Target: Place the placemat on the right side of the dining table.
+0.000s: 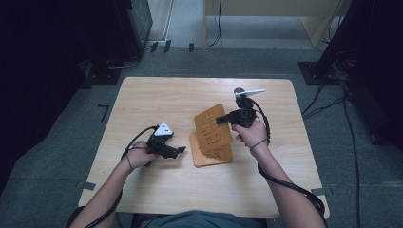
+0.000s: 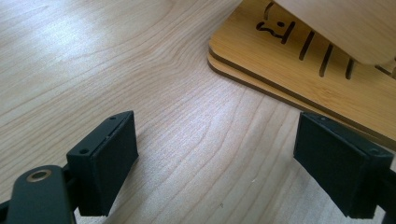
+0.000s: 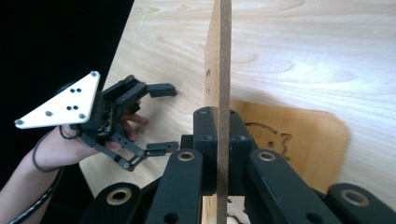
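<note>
A thin wooden board with cut-out slots is held up off the table, tilted, with my right gripper shut on its right edge. In the right gripper view the board stands edge-on between the pressed pads of the right gripper. Beneath it a low stack of similar boards lies flat on the table. My left gripper rests just left of that stack, open and holding nothing. In the left gripper view the left gripper has its jaws wide apart over bare wood, the stack just ahead.
The light wooden table has bare surface at the left, back and front. Dark floor with cables and equipment stands surrounds it. In the right gripper view the left gripper and the hand holding it sit near the table's edge.
</note>
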Motion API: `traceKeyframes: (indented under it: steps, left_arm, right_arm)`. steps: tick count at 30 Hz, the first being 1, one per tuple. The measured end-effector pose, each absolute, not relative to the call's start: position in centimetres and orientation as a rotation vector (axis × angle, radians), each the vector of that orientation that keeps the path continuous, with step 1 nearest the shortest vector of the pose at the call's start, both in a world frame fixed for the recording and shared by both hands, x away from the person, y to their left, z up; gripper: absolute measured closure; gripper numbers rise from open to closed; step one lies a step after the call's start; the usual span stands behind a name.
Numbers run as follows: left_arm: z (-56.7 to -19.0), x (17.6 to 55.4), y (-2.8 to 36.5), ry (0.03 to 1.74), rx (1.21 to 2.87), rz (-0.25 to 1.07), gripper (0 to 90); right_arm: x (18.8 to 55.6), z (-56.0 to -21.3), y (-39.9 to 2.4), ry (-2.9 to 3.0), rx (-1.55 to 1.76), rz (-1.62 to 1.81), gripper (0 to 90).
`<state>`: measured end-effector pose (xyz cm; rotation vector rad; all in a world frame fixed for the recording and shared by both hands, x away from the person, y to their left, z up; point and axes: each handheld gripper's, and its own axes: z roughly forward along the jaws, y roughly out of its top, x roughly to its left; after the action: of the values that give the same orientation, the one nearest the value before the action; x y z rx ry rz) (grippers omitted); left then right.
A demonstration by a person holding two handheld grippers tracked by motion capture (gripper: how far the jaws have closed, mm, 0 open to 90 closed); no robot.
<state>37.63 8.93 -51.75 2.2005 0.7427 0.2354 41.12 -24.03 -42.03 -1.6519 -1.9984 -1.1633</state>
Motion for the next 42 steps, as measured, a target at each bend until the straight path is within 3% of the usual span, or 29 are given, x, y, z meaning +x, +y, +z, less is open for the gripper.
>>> traceKeyframes:
  steps: [42]
  left_arm:
    - [-51.8, 37.6, 8.9, 0.743, 2.2, 0.236, 12.6]
  right_arm:
    - [40.2, -38.9, -26.2, -2.383, -1.876, -1.15, 87.7]
